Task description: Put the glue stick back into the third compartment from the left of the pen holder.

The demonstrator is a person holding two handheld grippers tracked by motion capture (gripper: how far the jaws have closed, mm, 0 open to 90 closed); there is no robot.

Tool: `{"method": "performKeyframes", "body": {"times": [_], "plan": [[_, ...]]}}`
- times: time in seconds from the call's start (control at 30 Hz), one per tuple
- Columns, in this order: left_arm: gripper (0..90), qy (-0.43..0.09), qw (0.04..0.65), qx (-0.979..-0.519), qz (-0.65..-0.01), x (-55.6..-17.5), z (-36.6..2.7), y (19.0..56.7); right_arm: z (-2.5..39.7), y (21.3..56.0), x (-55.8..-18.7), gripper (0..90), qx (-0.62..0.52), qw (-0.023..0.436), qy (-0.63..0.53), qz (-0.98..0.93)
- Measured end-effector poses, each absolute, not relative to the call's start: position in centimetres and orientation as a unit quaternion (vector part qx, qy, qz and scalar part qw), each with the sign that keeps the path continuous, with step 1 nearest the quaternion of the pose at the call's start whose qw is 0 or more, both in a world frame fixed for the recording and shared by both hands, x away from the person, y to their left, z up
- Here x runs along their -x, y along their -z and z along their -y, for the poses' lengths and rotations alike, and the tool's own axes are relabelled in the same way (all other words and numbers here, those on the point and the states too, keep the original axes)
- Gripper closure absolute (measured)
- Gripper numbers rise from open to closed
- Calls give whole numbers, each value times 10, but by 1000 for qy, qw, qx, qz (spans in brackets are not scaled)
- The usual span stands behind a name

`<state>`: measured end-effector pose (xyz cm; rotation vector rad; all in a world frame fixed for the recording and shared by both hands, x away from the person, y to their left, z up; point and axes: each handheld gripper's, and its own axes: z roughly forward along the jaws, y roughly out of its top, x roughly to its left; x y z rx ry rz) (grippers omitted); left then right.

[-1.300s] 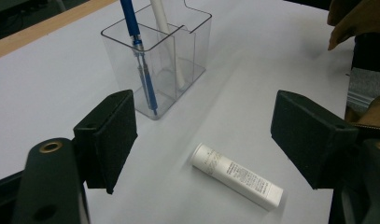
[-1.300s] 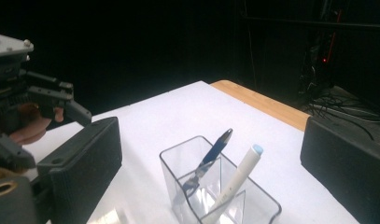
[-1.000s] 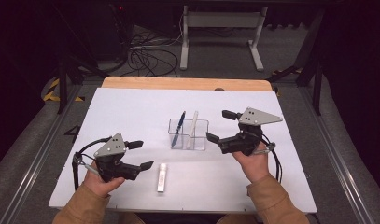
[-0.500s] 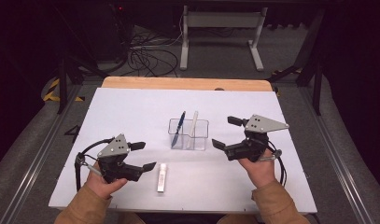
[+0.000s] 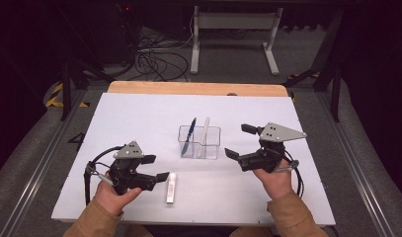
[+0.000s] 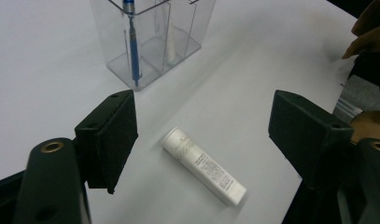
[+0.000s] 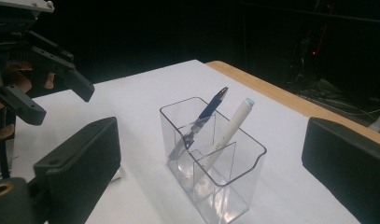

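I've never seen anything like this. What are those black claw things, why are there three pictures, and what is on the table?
A person sits at a white table and holds a hand-worked clamp with two black jaws in each hand: the left gripper and the right gripper. One picture looks down from above. The other two come from small cameras riding on each gripper, looking out between its jaws. On the table stands a clear plastic holder with a blue pen and a white pen leaning in separate compartments. A small white tube lies flat in front of the left gripper. Both grippers are open and hold nothing.
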<state>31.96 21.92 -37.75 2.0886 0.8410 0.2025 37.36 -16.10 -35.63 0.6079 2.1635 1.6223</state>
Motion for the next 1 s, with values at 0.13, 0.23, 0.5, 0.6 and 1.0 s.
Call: {"method": "performKeyframes", "body": {"times": [0.13, 0.23, 0.5, 0.6, 1.0], "plan": [[248, -54, 426, -828, -361, -318, -213, 379, 161, 357, -374, 49, -216, 184, -574, -768], [249, -47, 421, -827, -369, -319, -211, 380, 161, 358, -374, 49, -216, 185, -572, -769], [257, -33, 410, -823, -393, -323, -211, 385, 161, 357, -373, 49, -214, 185, -573, -769], [254, -24, 404, -820, -405, -323, -210, 386, 161, 358, -373, 49, -213, 185, -572, -770], [259, -14, 380, -824, -420, -325, -207, 392, 161, 357, -372, 50, -208, 189, -575, -768]]}}
